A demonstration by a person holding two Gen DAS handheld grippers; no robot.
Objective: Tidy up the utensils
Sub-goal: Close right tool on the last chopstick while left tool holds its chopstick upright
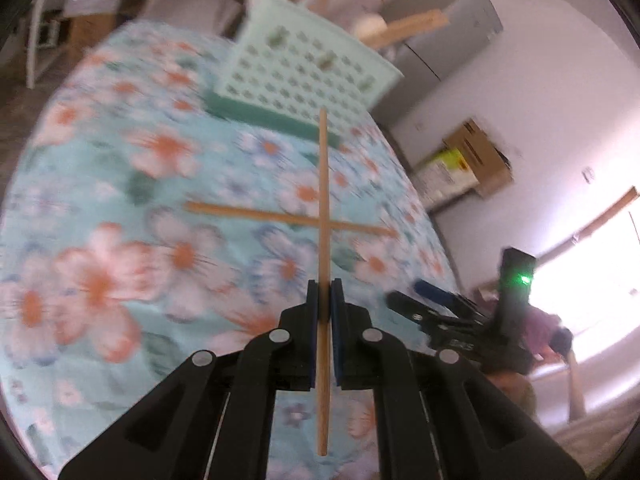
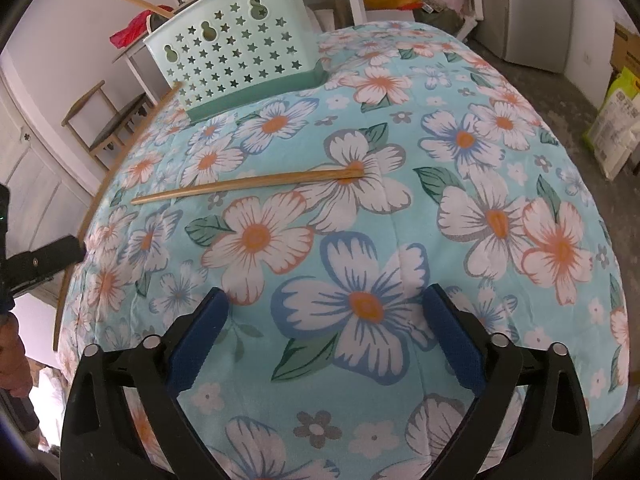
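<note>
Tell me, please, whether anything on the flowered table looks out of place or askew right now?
Yes. One chopstick lies loose on the tablecloth, away from the mint utensil basket where others already stand. Its mate is clamped in the left gripper. The right gripper is open and empty.

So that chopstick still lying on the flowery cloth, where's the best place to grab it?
Probably near the middle of the chopstick, coming straight down from above with the open right tool turned so its pads straddle the thin shaft. It lies flat on the tablecloth with clear cloth on both sides.
</note>
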